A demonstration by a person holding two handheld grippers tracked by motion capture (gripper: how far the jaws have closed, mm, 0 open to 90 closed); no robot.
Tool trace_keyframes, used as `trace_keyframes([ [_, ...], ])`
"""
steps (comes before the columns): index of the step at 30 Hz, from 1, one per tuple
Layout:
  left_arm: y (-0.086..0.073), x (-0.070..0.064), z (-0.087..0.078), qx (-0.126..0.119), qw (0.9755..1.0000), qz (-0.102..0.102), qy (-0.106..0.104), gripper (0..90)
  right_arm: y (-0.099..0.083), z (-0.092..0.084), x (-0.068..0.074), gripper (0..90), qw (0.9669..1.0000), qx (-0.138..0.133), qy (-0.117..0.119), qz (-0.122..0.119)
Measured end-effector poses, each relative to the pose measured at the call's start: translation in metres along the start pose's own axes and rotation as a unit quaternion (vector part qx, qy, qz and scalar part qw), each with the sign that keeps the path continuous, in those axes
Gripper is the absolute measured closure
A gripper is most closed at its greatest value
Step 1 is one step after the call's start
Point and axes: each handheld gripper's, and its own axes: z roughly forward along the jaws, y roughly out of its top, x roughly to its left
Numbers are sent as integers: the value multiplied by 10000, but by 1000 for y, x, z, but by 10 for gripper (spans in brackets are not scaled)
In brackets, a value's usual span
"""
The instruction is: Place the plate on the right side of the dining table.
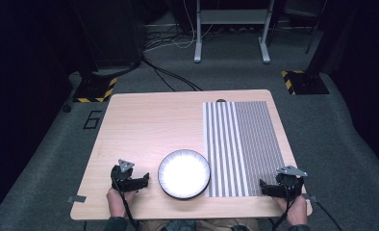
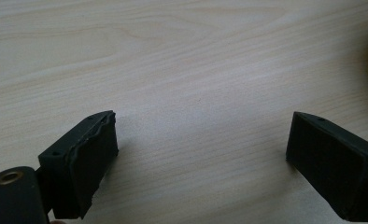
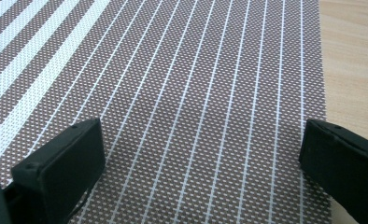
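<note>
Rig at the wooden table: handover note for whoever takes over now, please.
Left claw: open, holding nothing, low over bare wood just left of the round white bowl with the dark rim.
Right claw: open, holding nothing, over the near right corner of the brown-and-white striped woven placemat.
Bowl sits on the light wooden table, beside the placemat's left edge; whether they touch, I cannot tell.
Done: nothing visibly handled.
Left: probably grasping the bowl or mat; both untouched.

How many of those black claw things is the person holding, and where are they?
2. The left claw rests on bare wood just left of the plate; the right claw sits on the striped placemat near its front right corner. Both gape open.
</note>
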Motion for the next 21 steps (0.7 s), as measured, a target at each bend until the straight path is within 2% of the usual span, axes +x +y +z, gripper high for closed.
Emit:
trace_keyframes([
  [15, 0, 0, 0, 3, 10000, 64, -67, 91, 2, -1, 0, 0, 10000, -22, -24, -50],
  [21, 0, 0, 0, 5, 10000, 69, -68, 91, 6, -5, 4, 0, 9998, -62, 177, -17],
])
